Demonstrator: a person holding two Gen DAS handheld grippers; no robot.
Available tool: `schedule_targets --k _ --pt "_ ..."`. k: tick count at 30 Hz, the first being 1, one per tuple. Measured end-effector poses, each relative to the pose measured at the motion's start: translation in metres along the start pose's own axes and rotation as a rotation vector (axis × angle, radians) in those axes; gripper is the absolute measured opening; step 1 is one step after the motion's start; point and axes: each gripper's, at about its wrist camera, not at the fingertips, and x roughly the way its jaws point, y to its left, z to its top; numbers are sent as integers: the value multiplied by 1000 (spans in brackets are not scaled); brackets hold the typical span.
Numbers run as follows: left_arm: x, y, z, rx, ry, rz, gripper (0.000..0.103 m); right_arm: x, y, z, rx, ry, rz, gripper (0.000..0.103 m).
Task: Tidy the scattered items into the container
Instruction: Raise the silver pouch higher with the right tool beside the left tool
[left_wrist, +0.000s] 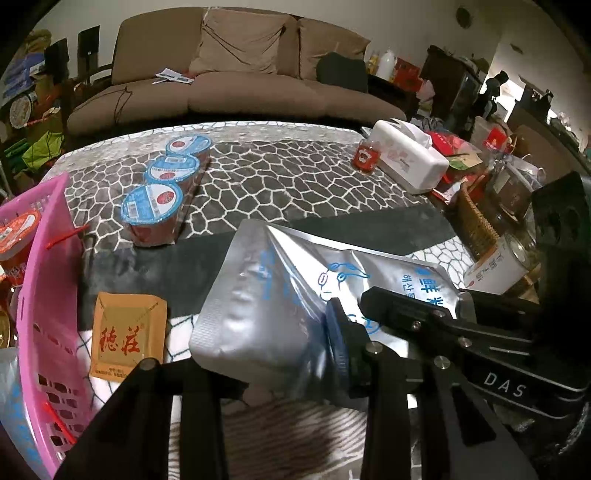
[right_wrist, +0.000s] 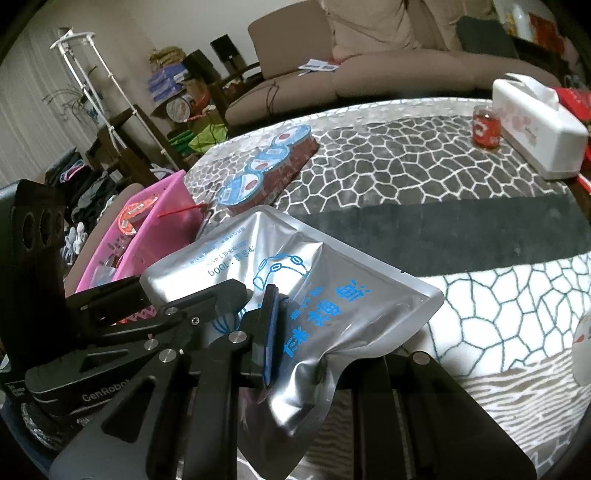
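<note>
Currently both grippers pinch silver foil pouch (left_wrist: 266, 295), held lifted over patterned table cover (left_wrist: 295, 177). Left gripper (left_wrist: 258, 373) grips one edge, right gripper (right_wrist: 332, 362) the other, pads pressed on foil. Left view only: orange sachet (left_wrist: 127, 336) flat beside pink basket (left_wrist: 48, 295). Right view only: white round object (right_wrist: 583, 354) at edge; basket back left of pouch

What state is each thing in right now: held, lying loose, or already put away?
Silver pouch: lifted, held by both hand-held grippers.
Left hand-held gripper: shut on pouch.
Right hand-held gripper: shut on pouch.
Orange packet: loose on table.
Cups: sealed, on table.
Pink basket: partly filled.
</note>
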Motion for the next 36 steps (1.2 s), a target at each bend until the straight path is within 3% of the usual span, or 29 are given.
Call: schedule_targets --k 18,36 --pt "-17 -6 9 34 -41 6 36 -18 13 8 -58 -55 -26 15" --pt "-54 -11 21 79 -170 25 35 -53 47 21 -139 -167 -69 15"
